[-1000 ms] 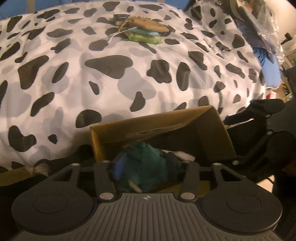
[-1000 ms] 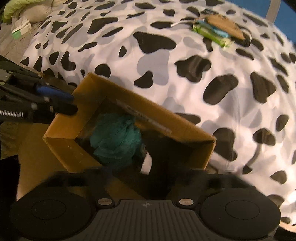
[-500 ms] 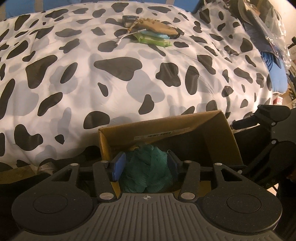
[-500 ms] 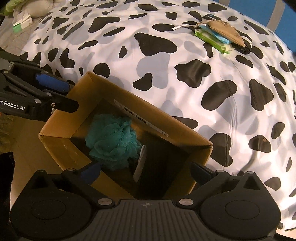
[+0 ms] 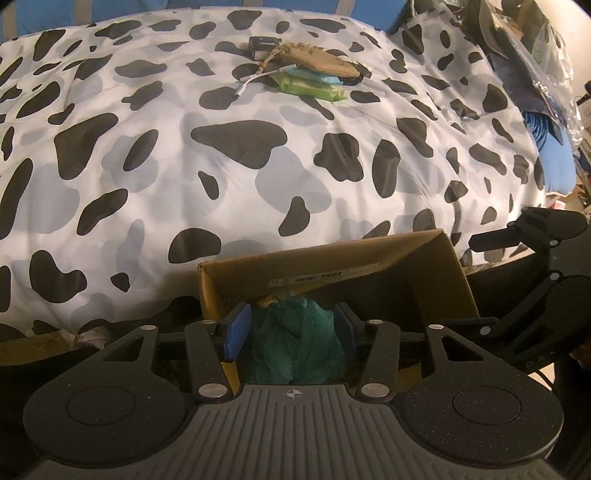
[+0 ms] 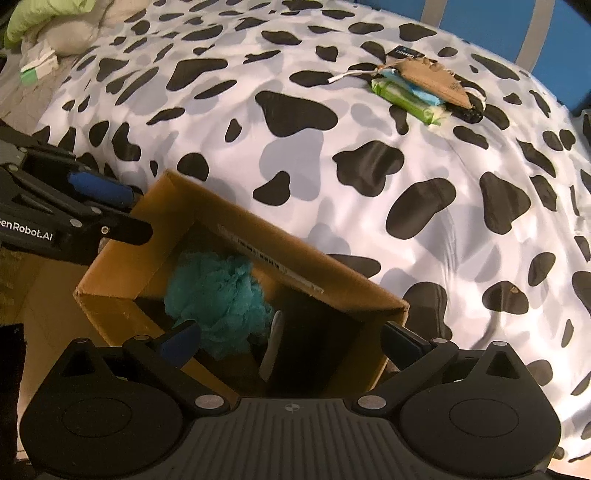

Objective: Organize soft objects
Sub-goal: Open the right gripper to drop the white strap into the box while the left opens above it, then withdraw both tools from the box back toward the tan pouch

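A teal fluffy soft object lies inside an open cardboard box at the edge of the bed. In the left wrist view the teal soft object shows between my left gripper's blue pads, which stand apart above the box; the jaws are open. My right gripper is wide open over the box's near side and holds nothing. A white flat item stands inside the box beside the teal object. The left gripper also shows in the right wrist view, at the box's left corner.
A cow-patterned duvet covers the bed behind the box. On it lie a green wipes pack, a tan pouch and a white cable. Pillows sit at the far left. Blue items lie at the bed's right edge.
My left gripper opened and let go of the teal soft object, which now rests in the box. Both grippers have pulled back a little; my right gripper has opened wide.
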A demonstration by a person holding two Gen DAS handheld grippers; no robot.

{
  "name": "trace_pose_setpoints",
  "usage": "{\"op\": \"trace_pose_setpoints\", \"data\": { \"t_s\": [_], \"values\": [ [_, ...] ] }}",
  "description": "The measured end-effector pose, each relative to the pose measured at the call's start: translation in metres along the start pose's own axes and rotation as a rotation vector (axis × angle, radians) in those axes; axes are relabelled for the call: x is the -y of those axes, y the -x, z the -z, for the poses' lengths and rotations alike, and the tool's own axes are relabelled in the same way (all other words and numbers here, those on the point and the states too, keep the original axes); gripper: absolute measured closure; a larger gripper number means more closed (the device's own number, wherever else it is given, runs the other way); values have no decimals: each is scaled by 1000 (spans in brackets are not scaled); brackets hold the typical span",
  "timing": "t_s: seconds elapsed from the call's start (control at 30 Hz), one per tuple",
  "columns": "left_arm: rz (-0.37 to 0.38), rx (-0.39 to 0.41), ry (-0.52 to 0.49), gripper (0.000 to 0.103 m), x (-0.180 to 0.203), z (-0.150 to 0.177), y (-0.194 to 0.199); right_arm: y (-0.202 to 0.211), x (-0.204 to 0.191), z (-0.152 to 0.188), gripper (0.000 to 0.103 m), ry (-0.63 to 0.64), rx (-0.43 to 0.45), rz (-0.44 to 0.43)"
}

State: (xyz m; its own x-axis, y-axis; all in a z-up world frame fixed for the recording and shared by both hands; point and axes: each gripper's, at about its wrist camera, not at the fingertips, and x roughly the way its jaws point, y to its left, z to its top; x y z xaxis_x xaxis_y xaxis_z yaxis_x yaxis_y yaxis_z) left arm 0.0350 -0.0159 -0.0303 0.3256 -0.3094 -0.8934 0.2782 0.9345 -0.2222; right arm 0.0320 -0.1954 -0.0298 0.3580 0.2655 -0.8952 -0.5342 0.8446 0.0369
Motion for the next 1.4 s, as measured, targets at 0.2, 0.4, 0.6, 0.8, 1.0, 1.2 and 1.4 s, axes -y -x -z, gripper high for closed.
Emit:
{"op": "trace_pose_setpoints", "data": {
  "t_s": [0.2, 0.4, 0.6, 0.8, 1.0, 1.2, 1.4],
  "values": [
    [-12, 23, 26, 55, -3, -4, 1, 5, 8, -2, 0, -45, 34, 25],
    [-10, 46, 53, 55, -7, -10, 4, 16, 25, -6, 0, -134, 101, 57],
    [-39, 69, 52, 55, -7, -16, 6, 24, 37, -11, 0, -201, 174, 74],
    [-42, 95, 37, 54, -5, -20, 10, 32, 43, -16, 0, -218, 248, 61],
    [-41, 137, 16, 54, -4, -28, 13, 36, 40, -24, 0, -154, 321, 94],
    [-51, 159, -1, 54, -6, -38, 10, 40, 43, -33, 0, -115, 404, 159],
    [-76, 189, -32, 54, -10, -51, 4, 35, 59, -45, 0, -160, 420, 186]
  ]
}}
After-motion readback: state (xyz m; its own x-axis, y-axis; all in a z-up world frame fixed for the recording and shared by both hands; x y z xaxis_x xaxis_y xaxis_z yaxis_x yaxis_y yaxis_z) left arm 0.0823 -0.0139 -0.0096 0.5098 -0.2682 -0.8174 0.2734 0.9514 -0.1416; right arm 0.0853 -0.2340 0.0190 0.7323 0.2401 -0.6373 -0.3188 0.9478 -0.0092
